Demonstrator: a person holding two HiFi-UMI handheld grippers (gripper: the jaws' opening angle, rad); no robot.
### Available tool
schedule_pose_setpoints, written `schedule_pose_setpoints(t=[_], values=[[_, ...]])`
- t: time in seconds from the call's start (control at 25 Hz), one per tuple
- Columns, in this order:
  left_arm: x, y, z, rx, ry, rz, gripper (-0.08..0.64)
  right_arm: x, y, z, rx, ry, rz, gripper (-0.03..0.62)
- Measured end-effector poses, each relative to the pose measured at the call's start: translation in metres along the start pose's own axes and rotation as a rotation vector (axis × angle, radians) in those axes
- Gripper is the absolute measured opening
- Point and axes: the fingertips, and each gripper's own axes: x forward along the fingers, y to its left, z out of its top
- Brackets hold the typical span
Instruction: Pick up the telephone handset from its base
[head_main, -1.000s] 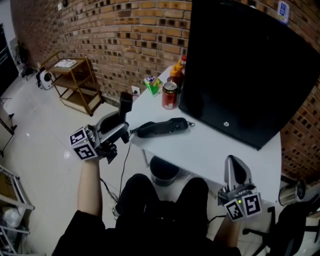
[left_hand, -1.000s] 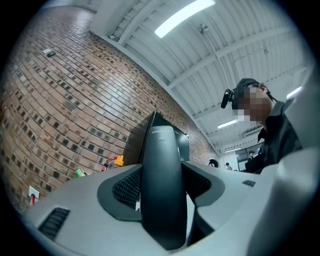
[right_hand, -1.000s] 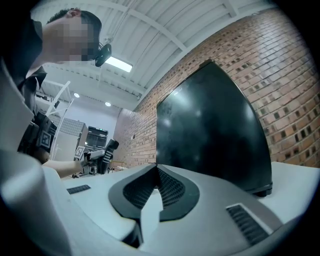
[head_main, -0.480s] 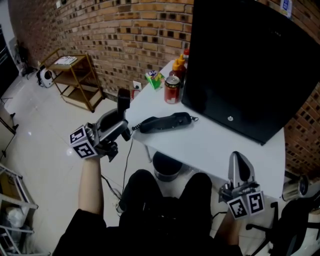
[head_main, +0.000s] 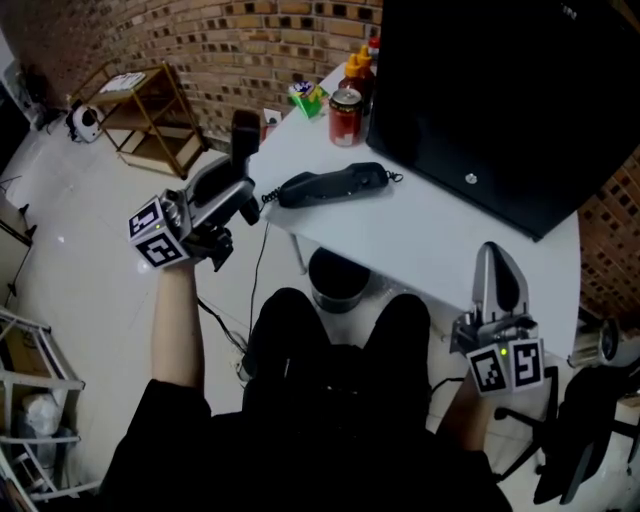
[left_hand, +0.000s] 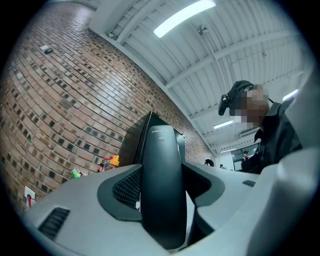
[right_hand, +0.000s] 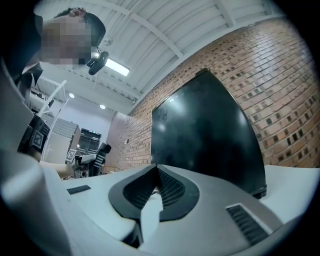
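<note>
A black corded telephone lies flat on the white table near its left edge, with its curly cord at the left end. My left gripper hovers just off that table edge, left of the phone and apart from it. It is shut on a black oblong object that stands upright between the jaws and fills the left gripper view. My right gripper is at the table's near right edge, far from the phone. Its fingers meet in a point with nothing held.
A large black monitor fills the back of the table. A red can, sauce bottles and a green packet stand at the far corner. A bin sits under the table. A wooden shelf cart stands at the left wall.
The head view has tipped, so the table sits higher in the picture. Both grippers keep their places beside the table and their grips are unchanged.
</note>
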Motion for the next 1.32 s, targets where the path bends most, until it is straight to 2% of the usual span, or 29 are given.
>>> schedule_pose_setpoints(t=[0.72, 1.32], values=[[0.0009, -0.0060, -0.0022, 0.010, 0.022, -0.012, 0.253, -0.0028, -0.0029, -0.0062, -0.001, 0.003, -0.002, 0.008], [0.0028, -0.0079, 0.0035, 0.029, 0.029, -0.007, 0.253, 0.0024, -0.0022, -0.0041, -0.042, 0.001, 0.021, 0.008]])
